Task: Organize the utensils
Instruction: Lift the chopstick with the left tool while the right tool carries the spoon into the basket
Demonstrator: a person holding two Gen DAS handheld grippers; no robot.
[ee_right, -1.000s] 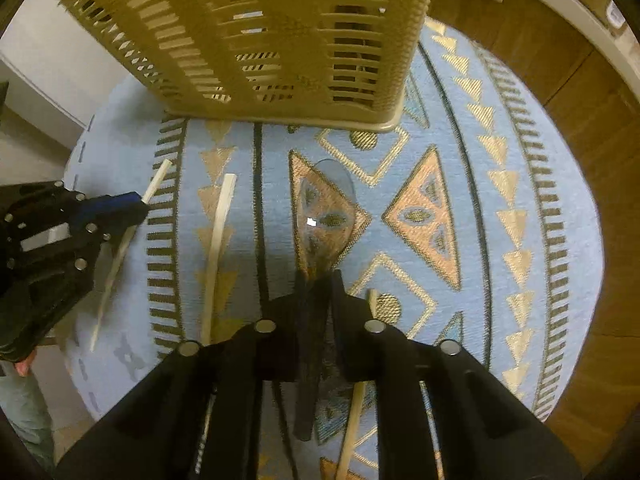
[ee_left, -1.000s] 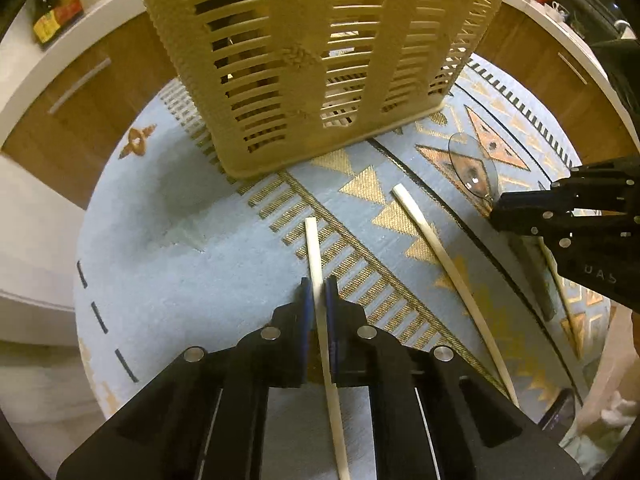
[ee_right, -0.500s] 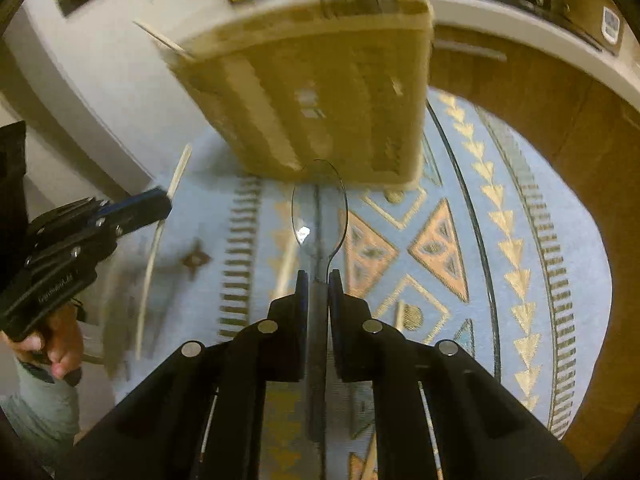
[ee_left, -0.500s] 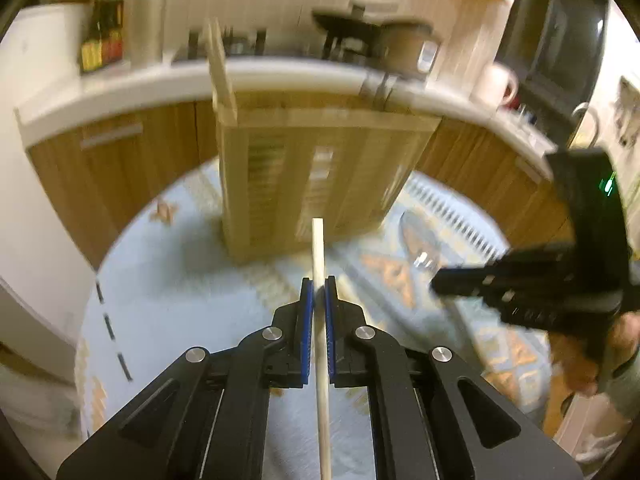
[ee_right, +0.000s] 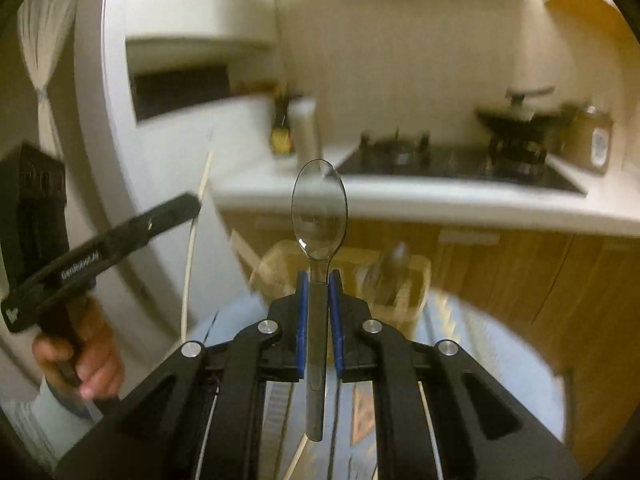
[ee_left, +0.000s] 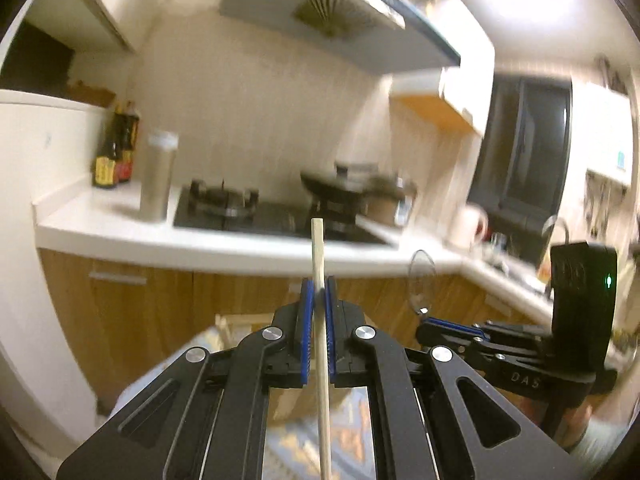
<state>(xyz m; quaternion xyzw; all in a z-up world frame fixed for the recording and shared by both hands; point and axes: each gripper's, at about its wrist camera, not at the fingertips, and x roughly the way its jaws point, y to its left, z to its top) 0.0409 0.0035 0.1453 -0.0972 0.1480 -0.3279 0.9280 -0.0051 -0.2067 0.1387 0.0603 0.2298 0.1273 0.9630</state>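
Only the right wrist view showed the tan slatted plastic basket low on the blue patterned rug & a hand. The left gripper was clamped on a thin pale wood chopstick; the right gripper was clamped on a clear plastic spoon. A sec before both were low over the rug; now they were up facing the white kitchen counter.

Left gripper fills the lower middle of its own view, blue pads clamped tight, pointing almost level; right gripper sits lower centre of its view, jaws pinched close as well; a bare hand at lower left of the right view grips the left tool's handle, pale sleeve below it.
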